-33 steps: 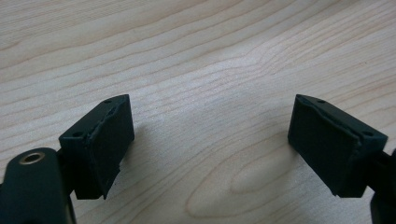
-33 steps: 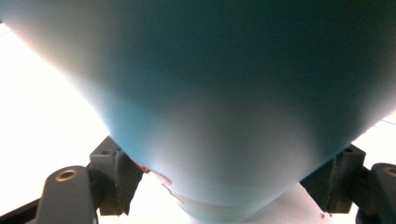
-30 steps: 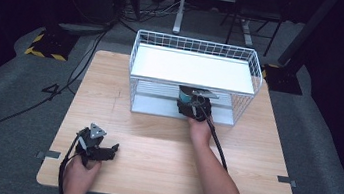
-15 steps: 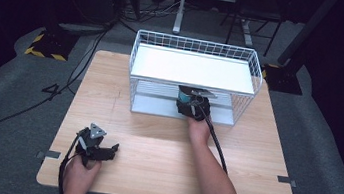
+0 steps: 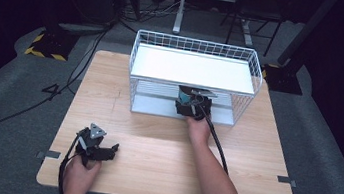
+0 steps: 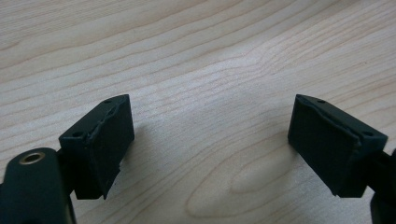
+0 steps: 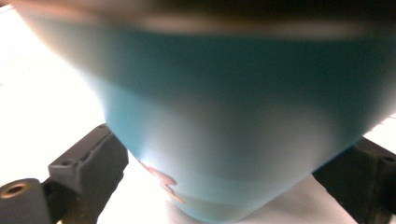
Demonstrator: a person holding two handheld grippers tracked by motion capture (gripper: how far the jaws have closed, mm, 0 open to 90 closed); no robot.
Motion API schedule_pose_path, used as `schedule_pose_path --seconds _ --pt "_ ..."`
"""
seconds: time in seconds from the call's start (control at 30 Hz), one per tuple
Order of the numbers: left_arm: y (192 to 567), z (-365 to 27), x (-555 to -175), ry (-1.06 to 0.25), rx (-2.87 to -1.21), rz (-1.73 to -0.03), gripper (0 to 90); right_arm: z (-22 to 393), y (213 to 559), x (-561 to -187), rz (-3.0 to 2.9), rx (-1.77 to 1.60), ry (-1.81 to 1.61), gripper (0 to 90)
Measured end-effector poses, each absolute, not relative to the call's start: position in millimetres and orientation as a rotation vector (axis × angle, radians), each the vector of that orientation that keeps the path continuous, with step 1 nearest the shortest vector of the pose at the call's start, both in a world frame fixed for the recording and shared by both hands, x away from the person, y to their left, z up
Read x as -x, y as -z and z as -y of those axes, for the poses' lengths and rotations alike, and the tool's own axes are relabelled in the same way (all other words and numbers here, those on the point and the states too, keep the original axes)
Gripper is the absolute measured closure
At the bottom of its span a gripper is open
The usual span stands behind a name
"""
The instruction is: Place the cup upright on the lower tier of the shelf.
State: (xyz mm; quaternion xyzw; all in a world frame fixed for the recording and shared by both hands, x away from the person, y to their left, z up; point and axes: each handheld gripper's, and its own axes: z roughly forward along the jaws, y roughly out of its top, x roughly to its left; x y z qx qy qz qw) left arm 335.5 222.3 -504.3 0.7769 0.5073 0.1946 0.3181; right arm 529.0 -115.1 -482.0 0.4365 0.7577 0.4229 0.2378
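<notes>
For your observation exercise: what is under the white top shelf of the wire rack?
Under the white top shelf, the right gripper reaches a teal cup on the lower shelf; the shelf covers the cup's top.

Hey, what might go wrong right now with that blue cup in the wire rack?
The right gripper has just been opening with the blue cup between its jaws, on the lower level of the wire rack. Pulling back could catch the cup and tip or drag it. The upper shelf sits close above, so lifting the hand early may knock it.
</notes>
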Motion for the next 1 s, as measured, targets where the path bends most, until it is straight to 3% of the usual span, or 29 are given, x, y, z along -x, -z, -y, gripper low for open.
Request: schedule_pose_path --seconds 0.33,1.0 --pt "504 -222 -336 -0.512 -2.044 -1.338 15.0 125 470 -514 -2.049 -1.147 -1.145 4.8" --pt "504 -223 -334 -0.508 -2.039 -1.338 15.0 187 425 -442 -2.111 -1.073 -1.206 4.9"
